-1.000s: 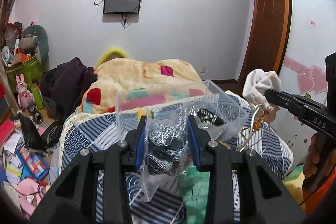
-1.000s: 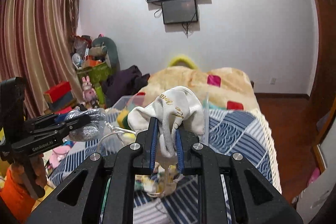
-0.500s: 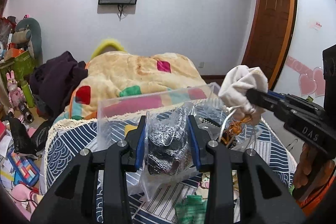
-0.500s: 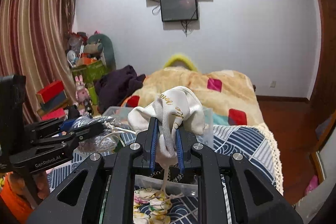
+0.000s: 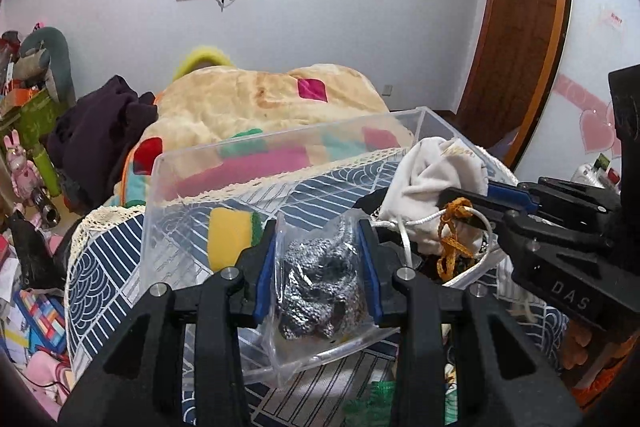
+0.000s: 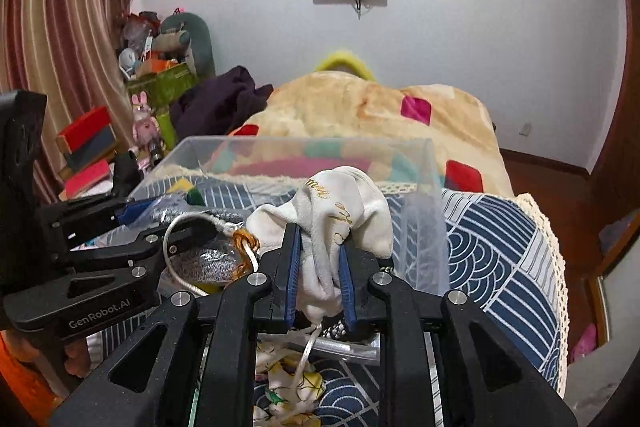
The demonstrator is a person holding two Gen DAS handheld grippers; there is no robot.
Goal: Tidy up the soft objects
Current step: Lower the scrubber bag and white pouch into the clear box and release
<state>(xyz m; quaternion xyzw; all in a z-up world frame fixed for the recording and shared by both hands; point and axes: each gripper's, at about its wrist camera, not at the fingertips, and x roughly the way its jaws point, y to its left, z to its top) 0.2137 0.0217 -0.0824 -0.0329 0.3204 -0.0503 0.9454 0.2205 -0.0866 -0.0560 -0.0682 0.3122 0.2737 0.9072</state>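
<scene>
L gripper (image 5: pixel 318 267) is clamped on a clear plastic bag (image 5: pixel 320 307) w/ a silver-grey knitted or mesh item inside; exact nature of that item is hard to make out through the crinkled film. Bag hangs between the blue pads (image 5: pixel 264 275) over the near wall of a clear plastic bin (image 5: pixel 280 143), its lower corner drooping outside the bin. R gripper (image 6: pixel 318 267) is closed on a white drawstring pouch (image 6: pixel 340 211) w/ gold lettering, illegible at this res. Pouch sits above the bin's right end, in the L wrist view (image 5: pixel 436 179) just beside the bag. A white cord (image 6: pixel 180 251) loops from the pouch neck toward the L gripper, w/ an orange braided tassel (image 5: pixel 452 239) hanging at the knot; whether cord touches the bag cannot be told. Bin rests on the bed (image 6: pixel 500 239), on a navy/white patterned cover, approx. mid-bed toward the near edge. Inside the bin, near its left wall, a yellow-green sponge (image 5: pixel 230 235) is partly hidden by the L finger. A dark item under the pouch is mostly hidden. A floral cloth (image 6: pixel 288 379) lies below the R gripper, cut off by its body. A beige blanket (image 5: pixel 272 99) w/ coloured patches lies behind the bin, seen partly through its walls.
</scene>
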